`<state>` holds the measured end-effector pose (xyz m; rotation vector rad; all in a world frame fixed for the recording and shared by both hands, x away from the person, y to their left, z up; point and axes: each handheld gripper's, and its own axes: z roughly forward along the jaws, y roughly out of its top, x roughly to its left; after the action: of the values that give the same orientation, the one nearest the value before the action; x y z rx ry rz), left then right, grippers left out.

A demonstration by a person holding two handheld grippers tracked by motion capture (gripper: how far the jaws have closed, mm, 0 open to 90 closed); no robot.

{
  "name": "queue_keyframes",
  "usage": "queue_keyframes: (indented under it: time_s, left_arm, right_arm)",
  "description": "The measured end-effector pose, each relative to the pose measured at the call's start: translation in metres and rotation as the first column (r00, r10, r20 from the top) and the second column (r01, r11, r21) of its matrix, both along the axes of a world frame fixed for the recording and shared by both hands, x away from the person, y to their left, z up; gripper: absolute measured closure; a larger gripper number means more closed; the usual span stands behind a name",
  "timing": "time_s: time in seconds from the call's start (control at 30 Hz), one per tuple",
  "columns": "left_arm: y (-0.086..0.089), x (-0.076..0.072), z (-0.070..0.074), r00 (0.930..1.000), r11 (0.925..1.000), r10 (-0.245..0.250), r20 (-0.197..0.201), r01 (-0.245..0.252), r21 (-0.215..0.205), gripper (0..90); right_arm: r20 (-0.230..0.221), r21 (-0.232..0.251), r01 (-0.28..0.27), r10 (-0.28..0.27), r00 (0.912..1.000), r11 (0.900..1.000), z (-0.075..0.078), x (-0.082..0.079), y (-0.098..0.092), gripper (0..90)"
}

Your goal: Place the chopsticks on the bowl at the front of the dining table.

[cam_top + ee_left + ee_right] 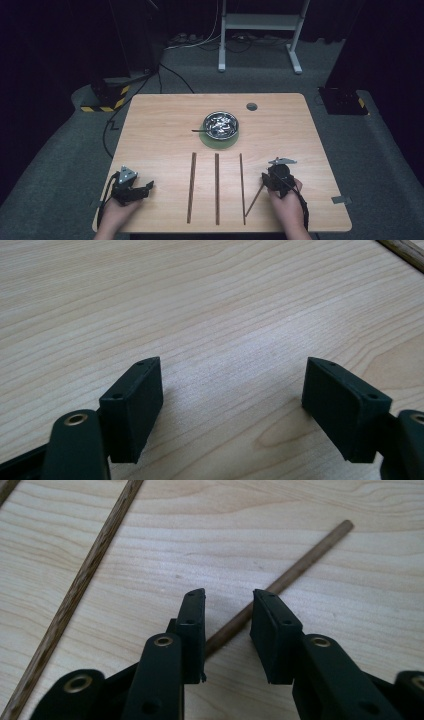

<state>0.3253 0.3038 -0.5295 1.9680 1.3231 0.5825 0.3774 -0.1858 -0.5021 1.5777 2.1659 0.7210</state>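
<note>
Right gripper [228, 630] narrowly parted, slanted stick [295, 572] lying between its jaws, unpinched

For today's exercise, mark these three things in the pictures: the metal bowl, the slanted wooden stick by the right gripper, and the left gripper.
metal bowl [221, 124], high view, on its shiny inside.
slanted wooden stick [305, 564], right gripper view, on its shaft beyond the jaws.
left gripper [232, 405], left gripper view, midway between its open fingertips.

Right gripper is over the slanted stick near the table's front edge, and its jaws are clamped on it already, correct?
Not clamped. The right gripper view shows the right gripper with a gap on both sides of the slanted stick, which lies on the table between the open jaws. The rest holds: it is over that stick near the front edge.
</note>
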Motion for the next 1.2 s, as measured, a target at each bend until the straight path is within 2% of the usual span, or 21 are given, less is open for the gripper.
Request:
queue_keyframes:
  time_s: [0.07,0.33,0.43,0.6,0.63,0.83,0.93,1.1,1.2]
  left_arm:
    - [0.000,0.000,0.000,1.0000,1.0000,0.000,0.000,0.000,0.000,24.4]
    - [0.000,0.000,0.000,1.0000,1.0000,0.000,0.000,0.000,0.000,24.4]
    - [0.000,0.000,0.000,1.0000,1.0000,0.000,0.000,0.000,0.000,24.4]
    - [0.000,0.000,0.000,1.0000,1.0000,0.000,0.000,0.000,0.000,24.4]
    - [0.000,0.000,0.000,1.0000,1.0000,0.000,0.000,0.000,0.000,24.4]
    - [0.000,0.000,0.000,1.0000,1.0000,0.000,0.000,0.000,0.000,24.4]
    - [0.000,0.000,0.000,1.0000,1.0000,0.000,0.000,0.000,0.000,24.4]
    - [0.000,0.000,0.000,1.0000,1.0000,0.000,0.000,0.000,0.000,24.4]
    - [0.000,0.000,0.000,1.0000,1.0000,0.000,0.000,0.000,0.000,24.4]
  right_arm:
    - [-0.005,0.000,0.002,-0.002,1.0000,1.000,-0.001,0.000,0.001,66.1]
    - [0.014,-0.030,-0.013,0.013,0.9998,0.999,-0.002,0.007,0.006,78.9]
    - [0.005,-0.018,-0.022,0.022,0.9997,1.000,-0.002,0.011,0.009,71.1]
    - [-0.007,-0.018,-0.030,0.030,0.9995,0.999,-0.001,0.004,0.010,70.2]
    - [-0.006,-0.033,-0.012,0.012,0.9999,0.999,-0.001,0.001,0.009,67.7]
    - [-0.009,-0.033,0.001,-0.001,1.0000,0.999,-0.001,-0.004,0.004,57.7]
    - [-0.005,-0.031,-0.001,0.001,1.0000,1.000,-0.002,-0.006,0.003,57.5]
    - [0.002,-0.037,-0.033,0.033,0.9994,0.999,-0.002,-0.009,0.006,70.8]
    - [-0.004,-0.035,-0.029,0.029,0.9996,0.999,-0.001,-0.010,0.006,75.7]
